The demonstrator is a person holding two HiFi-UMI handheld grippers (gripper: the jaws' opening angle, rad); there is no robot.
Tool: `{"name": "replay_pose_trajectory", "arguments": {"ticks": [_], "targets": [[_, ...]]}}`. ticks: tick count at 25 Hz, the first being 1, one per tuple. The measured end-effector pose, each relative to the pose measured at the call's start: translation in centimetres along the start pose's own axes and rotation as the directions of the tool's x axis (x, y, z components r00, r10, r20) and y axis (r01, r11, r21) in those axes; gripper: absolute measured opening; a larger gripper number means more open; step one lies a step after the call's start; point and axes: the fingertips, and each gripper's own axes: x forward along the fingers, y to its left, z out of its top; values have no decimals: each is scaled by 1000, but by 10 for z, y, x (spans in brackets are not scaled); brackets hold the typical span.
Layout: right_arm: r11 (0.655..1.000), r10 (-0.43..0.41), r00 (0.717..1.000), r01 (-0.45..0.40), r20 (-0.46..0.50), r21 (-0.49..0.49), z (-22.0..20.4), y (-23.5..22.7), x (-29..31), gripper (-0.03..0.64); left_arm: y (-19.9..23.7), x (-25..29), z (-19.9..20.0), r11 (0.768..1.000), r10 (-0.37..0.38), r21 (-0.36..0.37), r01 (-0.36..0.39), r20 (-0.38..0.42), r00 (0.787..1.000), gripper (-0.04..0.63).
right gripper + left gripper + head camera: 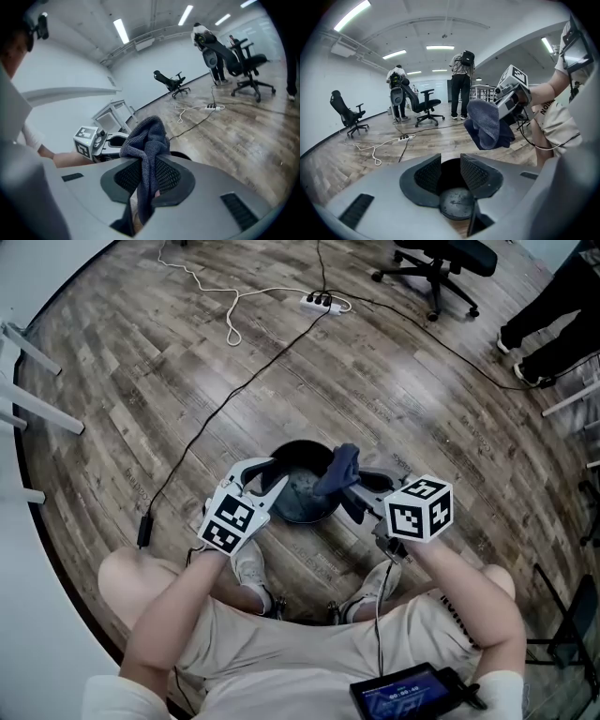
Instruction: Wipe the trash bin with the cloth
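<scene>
A small black trash bin (298,486) is tipped just off the floor in front of my feet, its round grey end toward me. My left gripper (270,479) is shut on its left side; in the left gripper view the dark bin (452,185) fills the gap between the pads. A dark blue-grey cloth (337,468) hangs bunched from my right gripper (354,488), which is shut on it, against the bin's right edge. In the right gripper view the cloth (147,140) rises between the pads and hides part of the left gripper (115,140). The left gripper view shows the cloth (487,124) above the bin.
A black cable runs over the wooden floor to a white power strip (321,303). An office chair (441,259) and a person's legs (553,306) are at the top right. White table legs (28,381) stand at the left. A tablet (412,695) lies on my lap.
</scene>
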Motion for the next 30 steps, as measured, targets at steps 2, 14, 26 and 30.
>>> {"name": "replay_pose_trajectory", "arguments": {"ticks": [2, 14, 26, 30], "targets": [[992, 30, 999, -28, -15, 125, -9, -3, 2, 54, -1, 0, -2, 1000, -4, 5, 4, -6, 1000, 138], [894, 135, 991, -118, -9, 432, -30, -1, 5, 54, -10, 4, -7, 999, -19, 33, 21, -44, 999, 123], [870, 139, 990, -120, -6, 479, -42, 4, 4, 54, -21, 1, -2, 998, -33, 49, 35, -34, 999, 118], [865, 136, 991, -114, -9, 489, -46, 3, 4, 54, -23, 3, -2, 998, -41, 52, 43, -35, 999, 118]]}}
